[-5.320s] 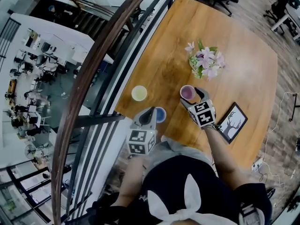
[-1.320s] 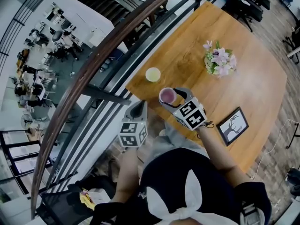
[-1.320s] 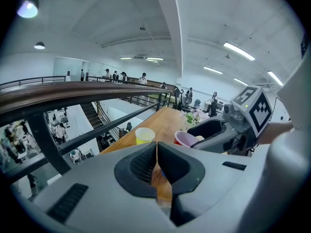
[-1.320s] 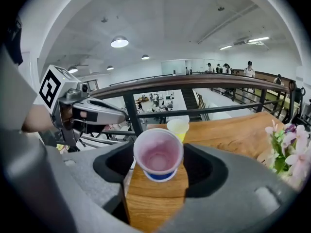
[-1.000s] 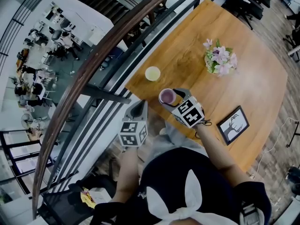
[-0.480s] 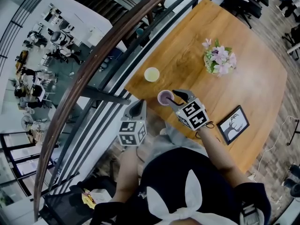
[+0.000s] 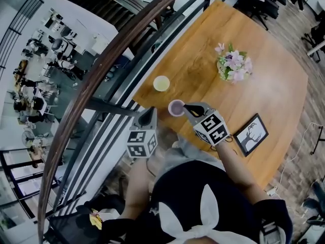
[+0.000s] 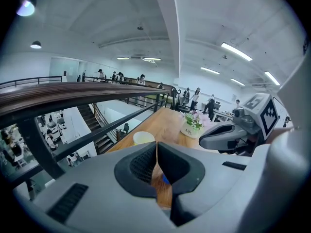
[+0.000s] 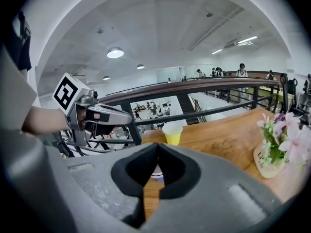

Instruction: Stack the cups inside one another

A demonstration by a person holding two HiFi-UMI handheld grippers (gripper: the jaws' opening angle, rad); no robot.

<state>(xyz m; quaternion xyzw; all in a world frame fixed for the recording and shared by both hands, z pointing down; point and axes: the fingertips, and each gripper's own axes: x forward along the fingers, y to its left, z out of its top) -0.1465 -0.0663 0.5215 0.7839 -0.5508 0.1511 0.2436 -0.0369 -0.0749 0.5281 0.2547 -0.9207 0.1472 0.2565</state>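
Note:
A purple cup (image 7: 176, 107) stands near the table's front left corner, and a sliver of blue cup (image 8: 166, 179) shows under it between the left jaws. The yellow cup (image 7: 161, 83) stands alone a little farther along the edge, also seen as the yellow cup (image 9: 172, 133) in the right gripper view. My right gripper (image 7: 188, 107) hangs just right of the purple cup, shut and empty, apart from it. My left gripper (image 7: 151, 112) hovers off the table's corner to the left of the cups, shut with nothing in it.
A flower pot (image 7: 231, 65) stands mid-table and a framed picture (image 7: 251, 133) lies near the right front edge of the wooden table (image 7: 264, 85). A dark railing (image 7: 101, 80) runs along the table's left side, with a drop to a lower floor beyond.
The right gripper carried the purple cup left and set it down at the blue cup's spot. It has since let go, drawn back slightly and shut. The left gripper kept still.

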